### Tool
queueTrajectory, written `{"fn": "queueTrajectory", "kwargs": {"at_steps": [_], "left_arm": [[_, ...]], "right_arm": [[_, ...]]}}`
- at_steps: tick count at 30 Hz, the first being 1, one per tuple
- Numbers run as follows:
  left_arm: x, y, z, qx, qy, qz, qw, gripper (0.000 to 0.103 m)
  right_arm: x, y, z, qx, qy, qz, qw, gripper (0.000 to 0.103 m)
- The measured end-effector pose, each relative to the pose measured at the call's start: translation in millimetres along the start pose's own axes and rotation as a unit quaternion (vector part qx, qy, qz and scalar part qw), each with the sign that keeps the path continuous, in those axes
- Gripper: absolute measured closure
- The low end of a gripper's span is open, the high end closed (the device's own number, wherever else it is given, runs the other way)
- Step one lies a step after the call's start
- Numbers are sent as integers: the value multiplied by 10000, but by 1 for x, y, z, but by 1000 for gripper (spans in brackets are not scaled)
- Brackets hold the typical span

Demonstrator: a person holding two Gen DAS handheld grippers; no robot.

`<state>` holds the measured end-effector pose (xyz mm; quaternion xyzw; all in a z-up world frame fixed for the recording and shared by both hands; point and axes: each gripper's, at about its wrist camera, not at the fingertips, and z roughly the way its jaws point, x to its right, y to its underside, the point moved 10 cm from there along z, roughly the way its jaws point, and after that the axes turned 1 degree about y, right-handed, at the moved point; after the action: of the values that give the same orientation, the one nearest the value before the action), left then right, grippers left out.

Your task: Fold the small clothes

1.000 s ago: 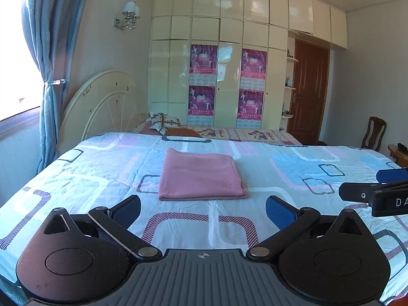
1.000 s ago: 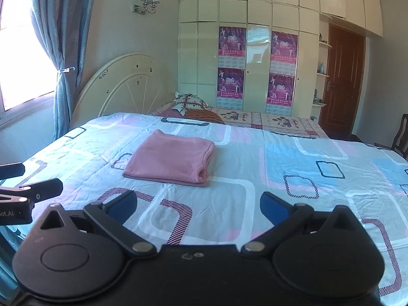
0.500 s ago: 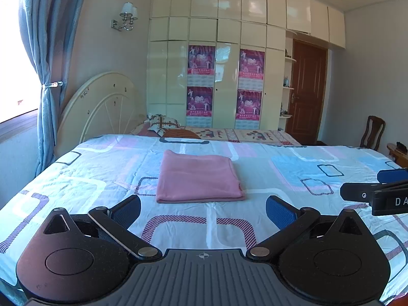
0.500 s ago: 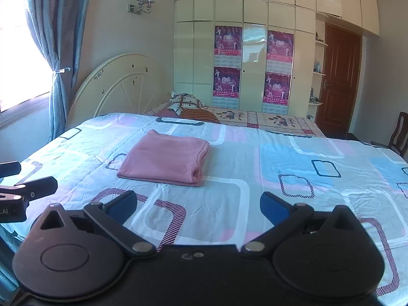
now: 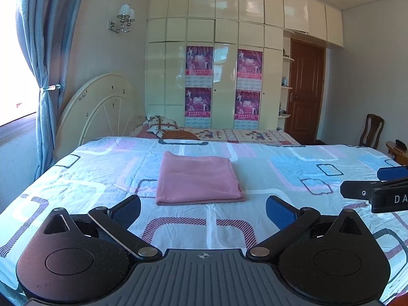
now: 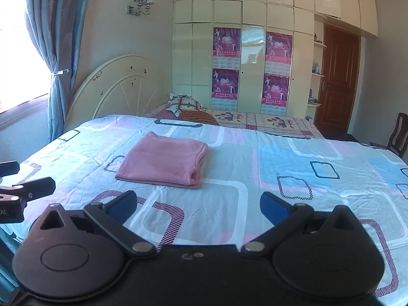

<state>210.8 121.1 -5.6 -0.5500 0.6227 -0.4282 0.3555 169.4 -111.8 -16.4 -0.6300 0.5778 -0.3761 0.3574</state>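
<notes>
A pink garment (image 5: 197, 178) lies folded into a neat rectangle on the patterned bedspread (image 5: 280, 168); it also shows in the right wrist view (image 6: 163, 162). My left gripper (image 5: 203, 209) is open and empty, held above the bed's near edge, short of the garment. My right gripper (image 6: 195, 205) is open and empty too, to the garment's right and nearer the bed's edge. The right gripper's fingers (image 5: 367, 191) show at the right edge of the left wrist view, and the left gripper's fingers (image 6: 30, 188) at the left edge of the right wrist view.
A round cream headboard (image 5: 102, 107) and pillows (image 5: 163, 126) stand at the far left. A cream wardrobe (image 5: 224, 76) with posters lines the back wall, a brown door (image 5: 304, 94) to its right. A wooden chair (image 5: 371, 134) is far right. Blue curtains (image 5: 48, 63) hang left.
Both grippers have drawn back and risen a little, so the folded garment sits slightly farther off. The garment has not moved and both grippers stay open.
</notes>
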Motion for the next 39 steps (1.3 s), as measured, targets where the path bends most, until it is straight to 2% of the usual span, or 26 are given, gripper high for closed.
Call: {"fn": "queueTrajectory", "kwargs": {"at_steps": [39], "left_arm": [[-2,0,5,10,-44,-33,10000,0]], "right_arm": [[-2,-6,3,-13,-24,-56,10000,0]]}}
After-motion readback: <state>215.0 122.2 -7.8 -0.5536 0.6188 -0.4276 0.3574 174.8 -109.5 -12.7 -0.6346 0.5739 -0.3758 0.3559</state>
